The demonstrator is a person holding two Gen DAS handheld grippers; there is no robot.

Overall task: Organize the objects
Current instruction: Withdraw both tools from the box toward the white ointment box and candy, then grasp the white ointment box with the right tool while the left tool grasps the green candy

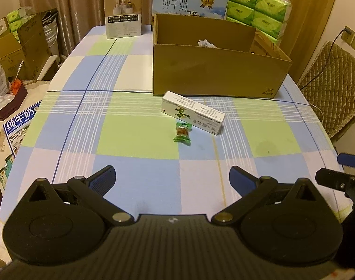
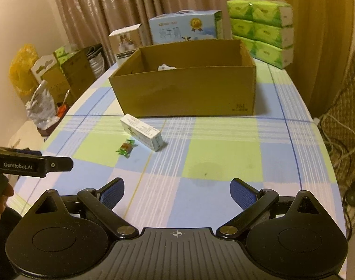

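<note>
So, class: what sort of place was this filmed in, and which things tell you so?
Most likely a home dining room. A table with a checked cloth, heavy curtains behind it, and household stock stacked at the back: green tissue packs and a milk carton case.

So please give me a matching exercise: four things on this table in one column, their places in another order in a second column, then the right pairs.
Things:
1. wrapped candy
2. white carton
3. cardboard box
4. tissue packs

Places:
A. behind the cardboard box, at the far right
B. just in front of the cardboard box
C. nearest the tools, beside the white carton
D. mid-table, open on top

Pairs: 1-C, 2-B, 3-D, 4-A
</note>
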